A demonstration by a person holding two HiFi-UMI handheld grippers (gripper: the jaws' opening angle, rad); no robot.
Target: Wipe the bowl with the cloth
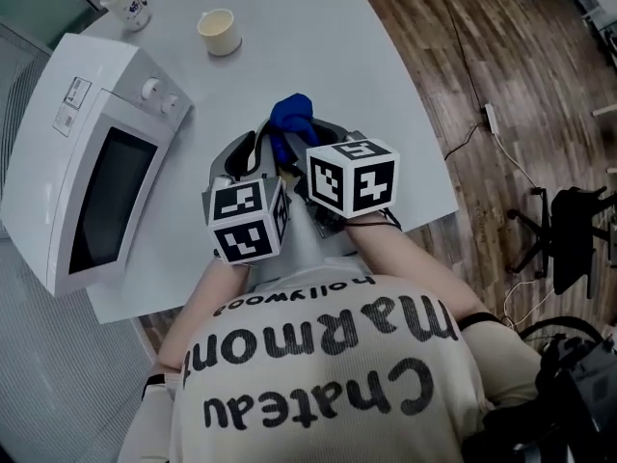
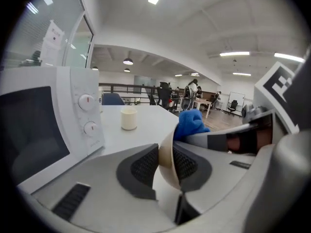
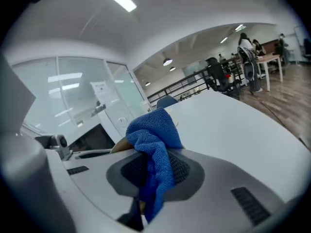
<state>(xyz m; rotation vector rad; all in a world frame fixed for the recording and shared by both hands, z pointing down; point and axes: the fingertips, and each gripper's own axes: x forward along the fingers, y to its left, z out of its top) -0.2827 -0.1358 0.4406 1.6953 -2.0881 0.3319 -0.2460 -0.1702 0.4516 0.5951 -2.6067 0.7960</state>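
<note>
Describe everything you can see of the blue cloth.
The blue cloth is a soft, microfibre-looking rag, crumpled into a wad. The right tongs grip its middle, a tail trailing out behind and the bunched top bulging in front. It is held above the table, apparently against the beige bowl.

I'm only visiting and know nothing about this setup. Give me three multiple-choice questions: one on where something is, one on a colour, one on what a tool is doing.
1. Where on the table is the microwave?
A. the person's left
B. the person's right
C. the middle

2. What colour is the cloth?
A. red
B. blue
C. green

3. What is the left tool shut on?
A. the cloth
B. nothing
C. the rim of the bowl

Answers:
1 A, the head view shows it at the left edge.
2 B, blue where the right tool pinches it.
3 C, its pads press the cream rim from both sides.
</note>
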